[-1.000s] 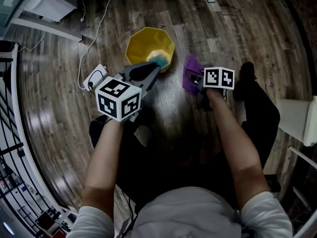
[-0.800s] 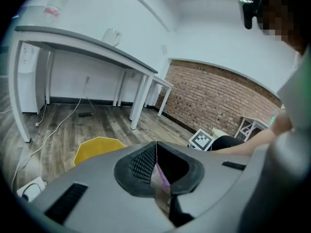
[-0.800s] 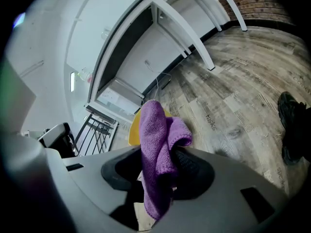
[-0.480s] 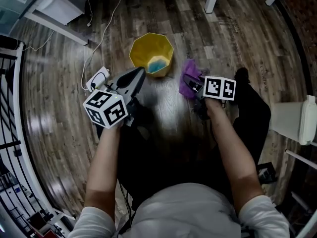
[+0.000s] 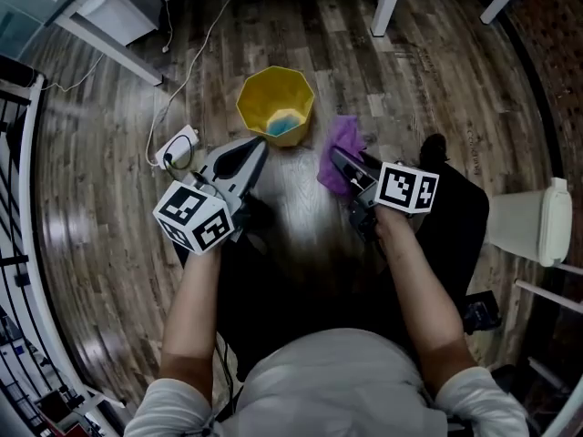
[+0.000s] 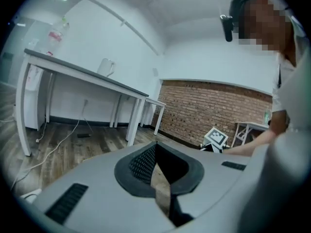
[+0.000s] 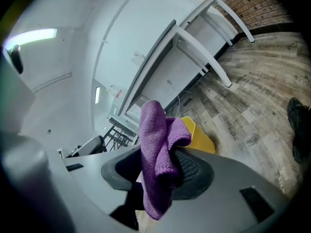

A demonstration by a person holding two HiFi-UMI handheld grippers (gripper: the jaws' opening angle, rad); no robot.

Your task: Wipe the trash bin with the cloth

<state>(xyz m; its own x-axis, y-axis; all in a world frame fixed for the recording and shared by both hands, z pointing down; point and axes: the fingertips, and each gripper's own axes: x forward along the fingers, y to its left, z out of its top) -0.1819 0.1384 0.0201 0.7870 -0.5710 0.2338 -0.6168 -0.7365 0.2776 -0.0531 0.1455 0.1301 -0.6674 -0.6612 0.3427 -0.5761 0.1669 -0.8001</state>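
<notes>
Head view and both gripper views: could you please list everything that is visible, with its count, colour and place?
Trash bin: one, yellow, upright on the floor ahead of both tools.
Blue item: one, inside the trash bin; kind unclear.
Cloth: one, purple, pinched in the right tool.
Power strip: one, white, on the floor left of the bin, cable attached.
Table legs: two, white, beyond the bin.
White object: one, right edge; kind unclear.
Floor: dark wood planks.
Left tool: one, grey, shut and empty, near-left of the bin.
Right tool: one, grey, shut on the cloth.
Forearms: two, bare, bottom centre.
</notes>
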